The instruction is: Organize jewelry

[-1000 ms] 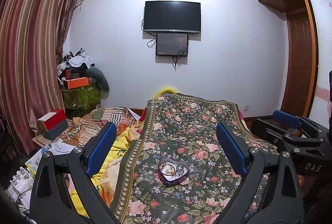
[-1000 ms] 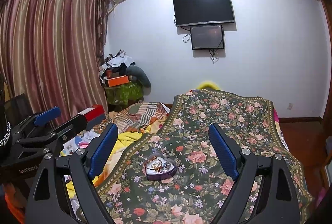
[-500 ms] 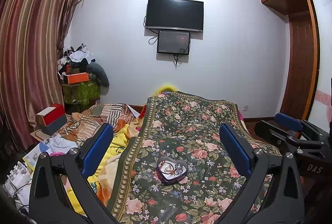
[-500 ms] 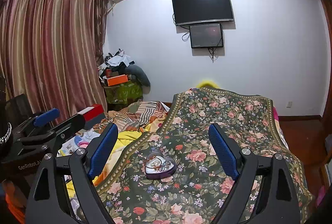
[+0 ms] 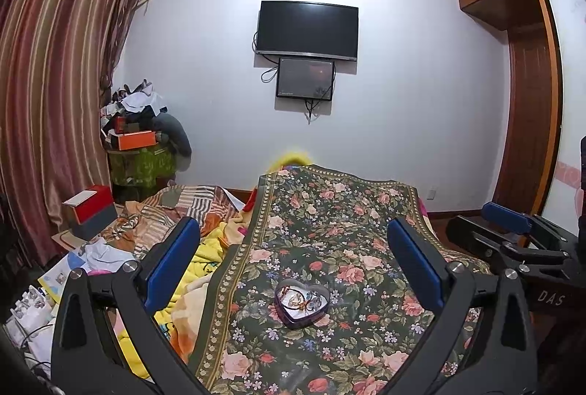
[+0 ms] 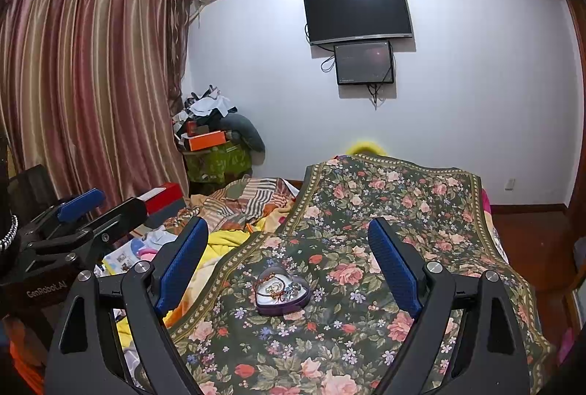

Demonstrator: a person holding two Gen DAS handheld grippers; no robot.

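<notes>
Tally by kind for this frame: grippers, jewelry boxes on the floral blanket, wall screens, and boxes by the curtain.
Grippers: 2, left gripper and right gripper, both open
Heart box: 1
Wall screens: 2, TV and small screen
Boxes: 2, orange box and red box
Total: 7

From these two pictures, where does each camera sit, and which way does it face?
Left wrist: sits on the left gripper, facing the heart-shaped box on the floral blanket; the right gripper shows at right.
Right wrist: sits on the right gripper, facing the same box; the left gripper shows at left.
Shared: box, blanket, wall television.
</notes>
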